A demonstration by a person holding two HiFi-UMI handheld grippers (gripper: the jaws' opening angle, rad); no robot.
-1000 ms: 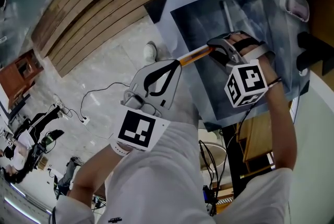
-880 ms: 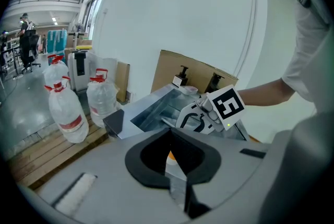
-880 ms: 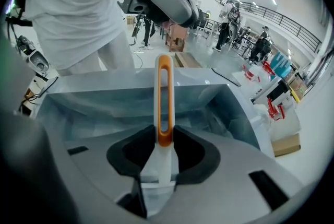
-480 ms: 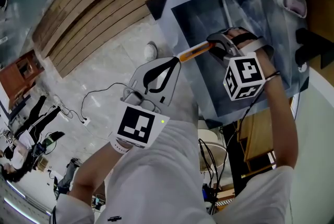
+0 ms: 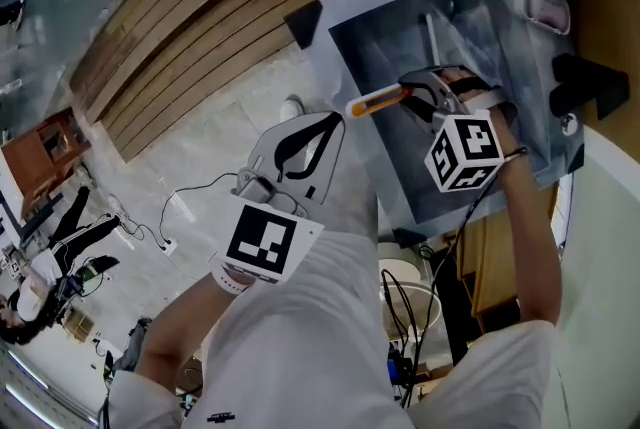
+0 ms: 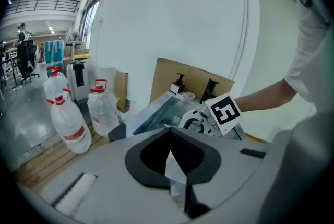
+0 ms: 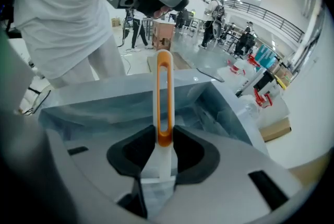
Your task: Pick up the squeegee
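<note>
The squeegee's orange loop handle [image 5: 372,99] sticks out to the left over the glass panel [image 5: 490,27], and my right gripper [image 5: 415,92] is shut on it. In the right gripper view the handle [image 7: 163,92] rises from between the black pads, its white neck clamped at my right gripper [image 7: 163,147]. The blade end is hidden under the gripper and hand. My left gripper [image 5: 335,123] hangs just left of the handle's tip, jaws together and holding nothing. The left gripper view shows my left gripper [image 6: 169,137] with its pads meeting.
The panel leans against brown cardboard [image 6: 195,79], with black clamps [image 5: 585,82] along its right edge. Large water bottles [image 6: 70,118] stand on wooden slats [image 5: 200,17] at the left. A cable [image 5: 190,192] lies on the tiled floor. People stand far off.
The right gripper's marker cube has rolled slightly with the squeegee still held. The handle's tip now stands a little clear of the left gripper's tip.
</note>
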